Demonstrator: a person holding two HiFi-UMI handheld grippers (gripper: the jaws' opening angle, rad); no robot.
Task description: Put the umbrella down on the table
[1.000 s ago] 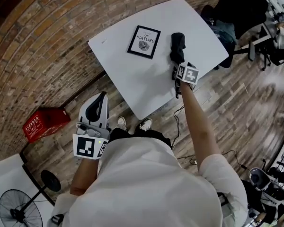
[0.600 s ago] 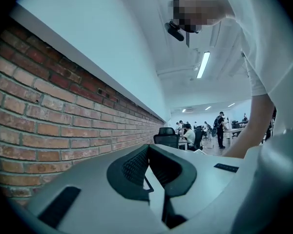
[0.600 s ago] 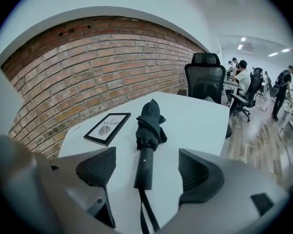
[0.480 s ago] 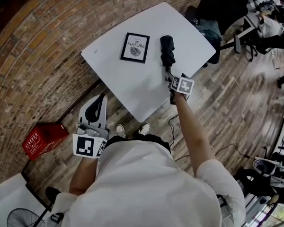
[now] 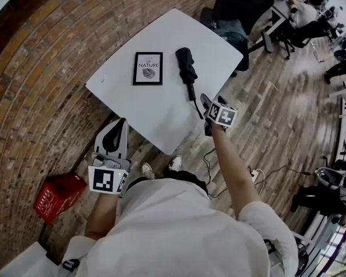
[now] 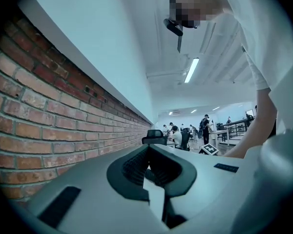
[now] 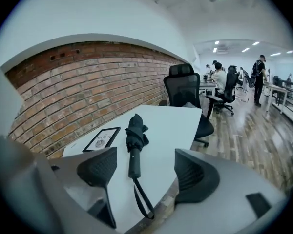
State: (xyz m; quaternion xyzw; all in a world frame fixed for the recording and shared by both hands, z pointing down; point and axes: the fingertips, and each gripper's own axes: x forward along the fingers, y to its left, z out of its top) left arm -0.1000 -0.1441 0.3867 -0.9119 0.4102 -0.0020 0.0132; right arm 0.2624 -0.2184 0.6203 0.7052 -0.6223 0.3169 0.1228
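The right gripper (image 5: 206, 104) has its two dark, ribbed pads spread wide apart with nothing held between them. It hovers just past the near edge of a white, smooth-topped table (image 5: 161, 117) with rounded corners. Straight ahead of its open jaws lies the umbrella (image 5: 186, 71), flat on the tabletop and apart from the gripper. It is black and folded short, its soft fabric bunched in loose creases at the far end. Its slim, straight handle points back towards the jaws. In the right gripper view, the umbrella (image 7: 135, 135) lines up with the gap between the pads of the right gripper (image 7: 145, 155) but rests beyond them. A thin black wrist strap (image 7: 141, 199) loops from the handle towards the table's edge.

To the left of the umbrella, as seen from the right gripper, lies a flat rectangular print in a black frame (image 5: 148, 68), close beside it but not touching.

The left gripper (image 5: 118, 133), grey plastic with a black inner lining, is held low at the person's left side, well away from the table and the umbrella. In its own view the left gripper (image 6: 149, 172) has its jaws closed together on nothing.

Beyond the table runs a rough red brick wall (image 5: 46, 68); the floor (image 5: 265, 114) is worn wooden planks
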